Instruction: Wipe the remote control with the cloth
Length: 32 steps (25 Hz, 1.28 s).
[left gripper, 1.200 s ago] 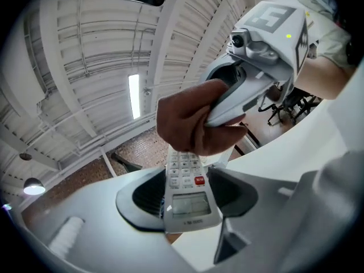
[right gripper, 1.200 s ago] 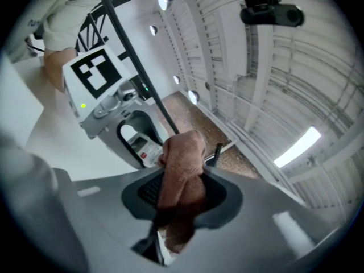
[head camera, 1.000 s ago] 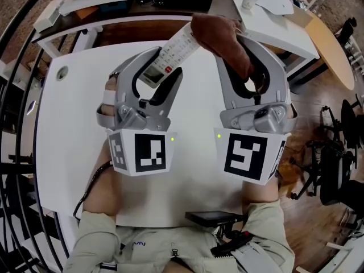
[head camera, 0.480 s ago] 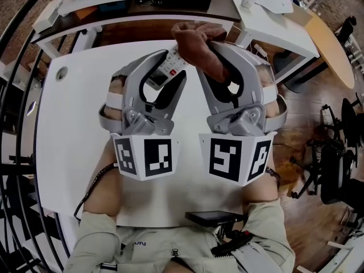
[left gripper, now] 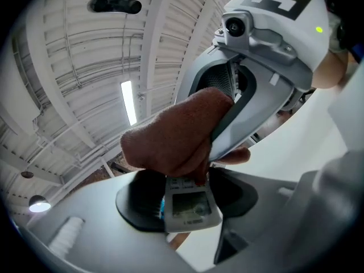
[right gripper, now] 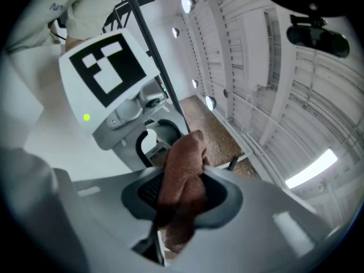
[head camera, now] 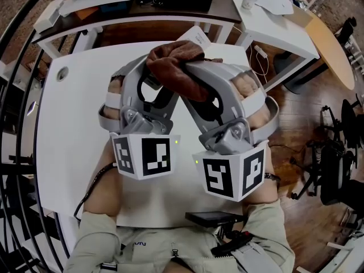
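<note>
The left gripper clamps the remote control; the right gripper clamps the brown cloth, which covers the remote's far end.

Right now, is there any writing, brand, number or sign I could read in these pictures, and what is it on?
No text here reads clearly.
Remote control: button labels and screen print, too blurred to read.
Left marker cube and right marker cube: black-and-white square patterns only, no letters or numbers.
Person's light garment: a small logo at the waist, too small to read.
</note>
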Each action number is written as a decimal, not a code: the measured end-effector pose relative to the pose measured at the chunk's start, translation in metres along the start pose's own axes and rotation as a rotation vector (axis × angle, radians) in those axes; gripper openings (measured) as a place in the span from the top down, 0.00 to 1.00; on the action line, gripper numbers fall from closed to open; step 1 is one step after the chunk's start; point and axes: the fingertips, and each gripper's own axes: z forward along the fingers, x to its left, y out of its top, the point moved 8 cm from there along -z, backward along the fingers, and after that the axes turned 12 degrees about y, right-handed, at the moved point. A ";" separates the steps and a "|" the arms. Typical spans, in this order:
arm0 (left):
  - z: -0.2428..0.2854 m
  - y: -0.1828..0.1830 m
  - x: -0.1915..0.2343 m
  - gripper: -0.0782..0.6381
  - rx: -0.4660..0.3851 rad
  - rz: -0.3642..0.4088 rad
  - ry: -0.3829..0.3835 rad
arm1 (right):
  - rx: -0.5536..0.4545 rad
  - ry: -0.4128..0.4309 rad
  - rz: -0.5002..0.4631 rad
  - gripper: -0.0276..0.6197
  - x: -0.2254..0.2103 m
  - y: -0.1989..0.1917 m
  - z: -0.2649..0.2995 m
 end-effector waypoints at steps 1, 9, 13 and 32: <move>0.000 0.000 0.001 0.55 -0.001 -0.013 -0.002 | -0.024 0.023 0.015 0.78 0.001 0.002 -0.001; 0.001 -0.001 0.016 0.55 -0.022 -0.214 -0.064 | -0.164 0.063 0.133 0.78 -0.005 0.004 -0.008; 0.002 -0.001 0.024 0.55 -0.048 -0.321 -0.105 | -0.179 -0.132 0.210 0.78 -0.028 -0.009 -0.020; 0.001 -0.014 0.044 0.55 -0.050 -0.696 -0.186 | -0.113 -0.260 0.404 0.78 -0.037 -0.054 -0.007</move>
